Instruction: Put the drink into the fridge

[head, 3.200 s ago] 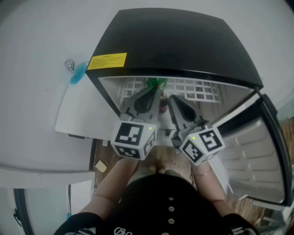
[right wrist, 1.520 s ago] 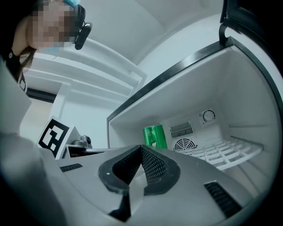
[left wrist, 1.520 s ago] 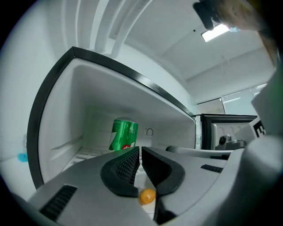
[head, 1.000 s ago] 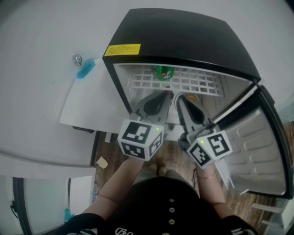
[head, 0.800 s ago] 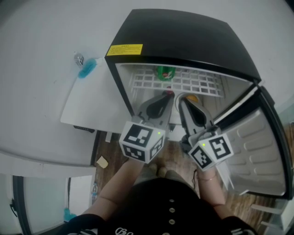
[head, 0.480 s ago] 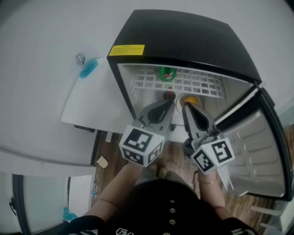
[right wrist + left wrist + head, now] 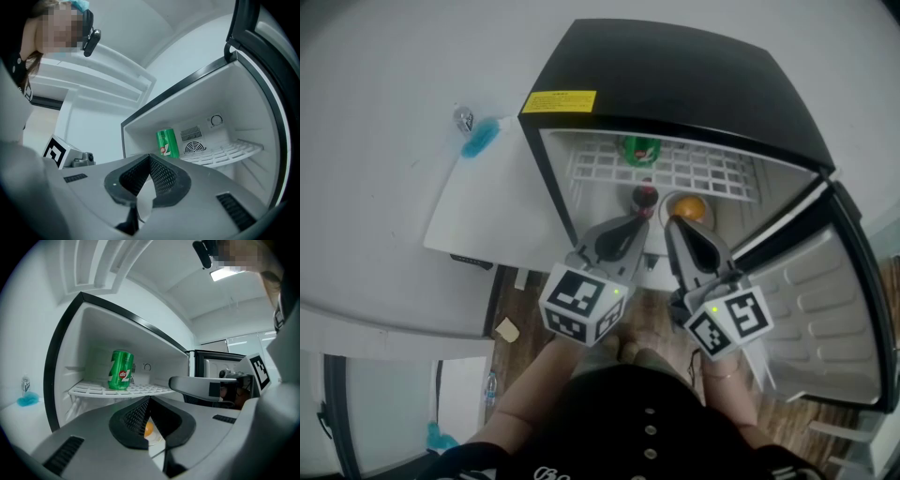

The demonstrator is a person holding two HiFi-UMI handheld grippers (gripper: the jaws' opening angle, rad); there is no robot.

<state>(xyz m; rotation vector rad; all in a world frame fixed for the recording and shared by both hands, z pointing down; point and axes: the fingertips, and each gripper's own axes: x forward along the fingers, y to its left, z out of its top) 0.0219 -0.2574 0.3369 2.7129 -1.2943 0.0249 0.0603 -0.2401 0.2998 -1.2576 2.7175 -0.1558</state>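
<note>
Fridge [image 7: 675, 84] open, door [image 7: 825, 309] at right | left gripper [image 7: 630, 223] and right gripper [image 7: 675, 225] both shut, empty, just outside | bottle [image 7: 643, 197] upright low inside, straight ahead of left gripper, nearer it | can [image 7: 637, 148] upright on shelf [image 7: 712, 173] above | orange [image 7: 692, 208] beside bottle

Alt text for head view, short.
Open black mini fridge from above: green can on the wire shelf, dark bottle and orange object below. Left gripper and right gripper, both shut and empty, point at it.
</note>
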